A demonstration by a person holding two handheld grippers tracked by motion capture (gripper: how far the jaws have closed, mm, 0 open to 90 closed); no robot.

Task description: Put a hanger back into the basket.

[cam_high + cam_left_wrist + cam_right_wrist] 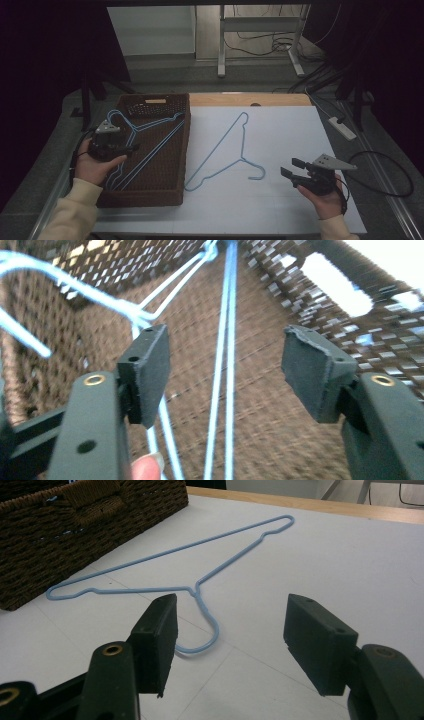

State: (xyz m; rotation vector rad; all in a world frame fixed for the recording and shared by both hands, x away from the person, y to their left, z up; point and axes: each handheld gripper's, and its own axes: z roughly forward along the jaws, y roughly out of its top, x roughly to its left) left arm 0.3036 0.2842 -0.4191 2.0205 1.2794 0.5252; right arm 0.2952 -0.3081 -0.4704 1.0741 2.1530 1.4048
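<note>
The left gripper point(131, 148) hovers over the brown wicker basket point(182, 150), held level in the person's left hand point(95, 165), its jaws standing wide with nothing between them. Below it, blue wire hangers point(225, 365) lie on the basket floor. The right gripper point(291, 168), also wide and empty, hangs low over the white counter point(290, 130), pointing at a single blue hanger point(235, 150) lying flat just beside the basket.
</note>
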